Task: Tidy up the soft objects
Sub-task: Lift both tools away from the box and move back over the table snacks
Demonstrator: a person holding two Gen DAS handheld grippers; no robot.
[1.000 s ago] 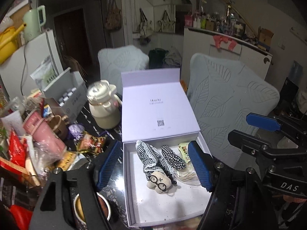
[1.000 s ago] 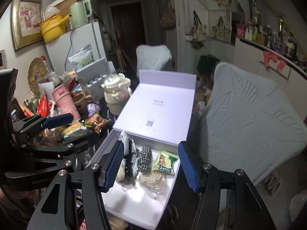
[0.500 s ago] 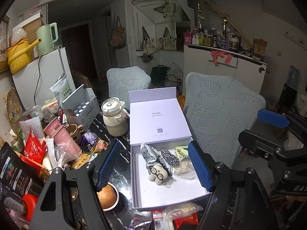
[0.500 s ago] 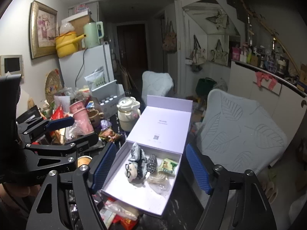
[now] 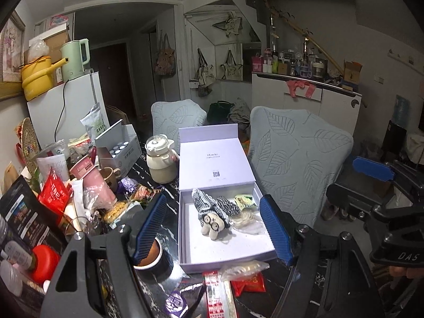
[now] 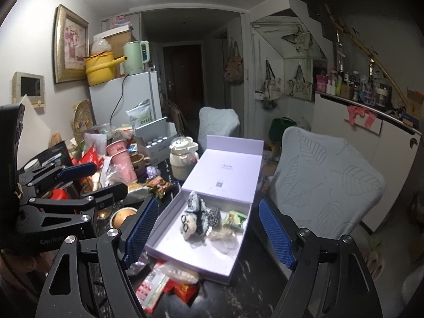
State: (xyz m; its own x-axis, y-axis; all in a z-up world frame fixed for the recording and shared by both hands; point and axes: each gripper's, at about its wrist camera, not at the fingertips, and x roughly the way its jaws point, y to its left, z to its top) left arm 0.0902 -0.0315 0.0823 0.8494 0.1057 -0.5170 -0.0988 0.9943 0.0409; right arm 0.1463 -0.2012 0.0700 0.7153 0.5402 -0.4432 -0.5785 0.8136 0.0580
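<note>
While both grippers hang above the near edge of the cluttered dark desk (image 5: pixel 169 193), neither one carries anything. The left gripper (image 5: pixel 212 228) has its blue pads apart with only air between them, and the right gripper (image 6: pixel 209 230) stands with its jaws spread wide and empty too.

In the left wrist view, a pale lilac gift box (image 5: pixel 185 238) lies open at the centre, its lid (image 5: pixel 212 161) propped back toward 12 o'clock. Inside, in the far half of the tray, lies a small plush doll (image 5: pixel 212 217) — cream head with round black glasses, a black-and-white checked body stretching toward 11 o'clock. Touching it at 3 o'clock is a rolled checked cloth (image 5: pixel 228 206), and just beyond that a green snack packet (image 5: pixel 245 201) at the box's far right corner. A clear bag holding something pale and coiled (image 5: pixel 246 220) rests at 4 o'clock of the doll.

Outside the box, at 10 o'clock, a cream teapot (image 5: pixel 160 161) stands upright beside the lid. A pink cup (image 5: pixel 92 180) sits further toward 9 o'clock amid snack wrappers. A dark mug of brown liquid (image 5: pixel 152 257) stands just left of the box's near corner, partly behind the left gripper's finger. Red packets (image 5: pixel 246 283) lie on the desk at 6 o'clock — touching the box front. A leaf-patterned chair (image 5: pixel 296 159) stands at 2 o'clock.
</note>
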